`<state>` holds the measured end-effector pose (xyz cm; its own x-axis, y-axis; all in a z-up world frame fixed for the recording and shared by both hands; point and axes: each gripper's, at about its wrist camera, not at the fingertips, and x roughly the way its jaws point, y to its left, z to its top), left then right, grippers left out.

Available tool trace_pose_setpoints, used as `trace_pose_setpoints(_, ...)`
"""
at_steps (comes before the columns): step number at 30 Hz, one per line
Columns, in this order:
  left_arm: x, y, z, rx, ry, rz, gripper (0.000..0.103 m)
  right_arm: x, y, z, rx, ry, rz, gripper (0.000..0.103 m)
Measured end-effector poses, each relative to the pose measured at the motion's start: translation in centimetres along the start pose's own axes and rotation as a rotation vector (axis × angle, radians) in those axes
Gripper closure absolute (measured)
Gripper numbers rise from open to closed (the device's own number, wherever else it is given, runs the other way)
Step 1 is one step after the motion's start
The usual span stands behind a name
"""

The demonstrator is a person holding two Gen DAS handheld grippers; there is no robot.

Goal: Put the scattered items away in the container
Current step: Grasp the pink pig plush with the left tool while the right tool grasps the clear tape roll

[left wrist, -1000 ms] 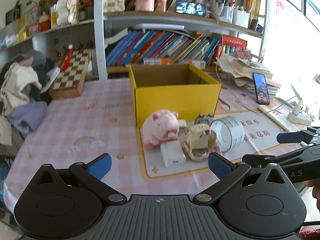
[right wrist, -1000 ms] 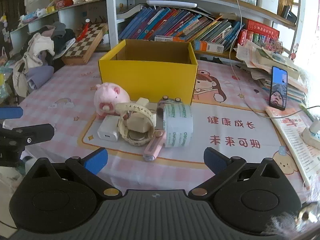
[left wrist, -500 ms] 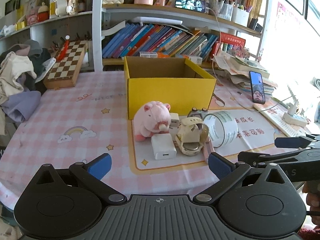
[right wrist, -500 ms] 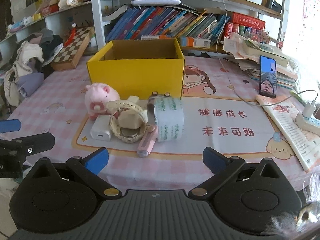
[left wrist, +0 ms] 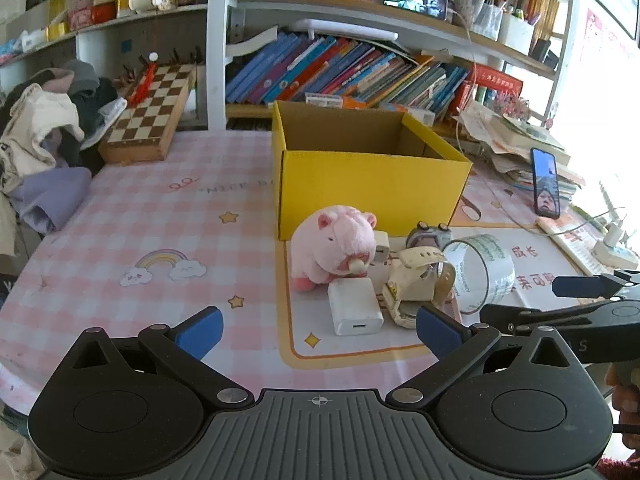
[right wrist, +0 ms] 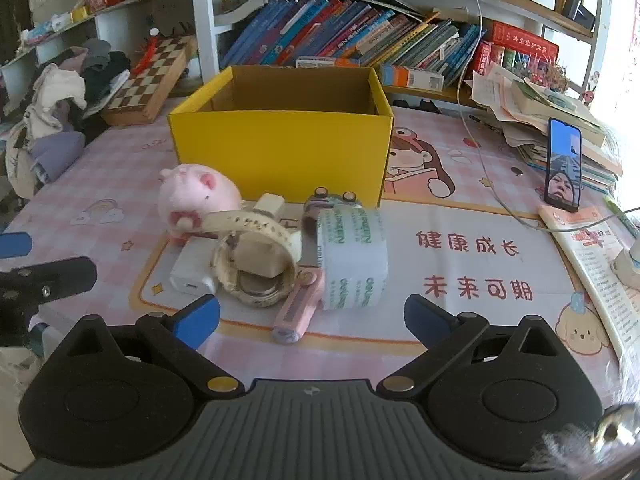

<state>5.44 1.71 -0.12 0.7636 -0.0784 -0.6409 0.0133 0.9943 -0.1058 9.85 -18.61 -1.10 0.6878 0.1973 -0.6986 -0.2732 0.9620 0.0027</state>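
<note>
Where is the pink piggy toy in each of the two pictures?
Left wrist view: the pink piggy toy sits just right of the middle, in front of the yellow box's left corner, with the white charger in front of it.
Right wrist view: the piggy is left of the middle, by the box's left front corner.
Shared landmark: the yellow box, right behind the piggy in both.

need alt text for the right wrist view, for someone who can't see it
An open right gripper faces a tape roll, pink plush pig, white charger and cream watch, clustered before an empty yellow box.
</note>
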Motion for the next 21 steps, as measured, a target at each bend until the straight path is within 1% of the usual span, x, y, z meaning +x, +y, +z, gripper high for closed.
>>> trace_pose_setpoints(6,1.6,0.3,1.2,-0.024,-0.008,-0.003,0.001,1.7,-1.0,0.9,-0.004,0.023,-0.021,0.013)
trace_pose_setpoints(8,2.2,0.2,1.5,-0.032,-0.007,-0.01,0.002,2.2,-1.4,1.1,-0.005,0.03,-0.023,0.018)
trace_pose_setpoints(14,4.2,-0.4,2.7,-0.025,-0.007,-0.03,0.004,3.6,-2.1,1.6,-0.013,0.057,-0.008,0.031)
trace_pose_setpoints(21,7.4,-0.7,4.6,-0.026,0.002,-0.021,0.008,5.0,-3.1,2.3,-0.009,0.08,0.001,0.039)
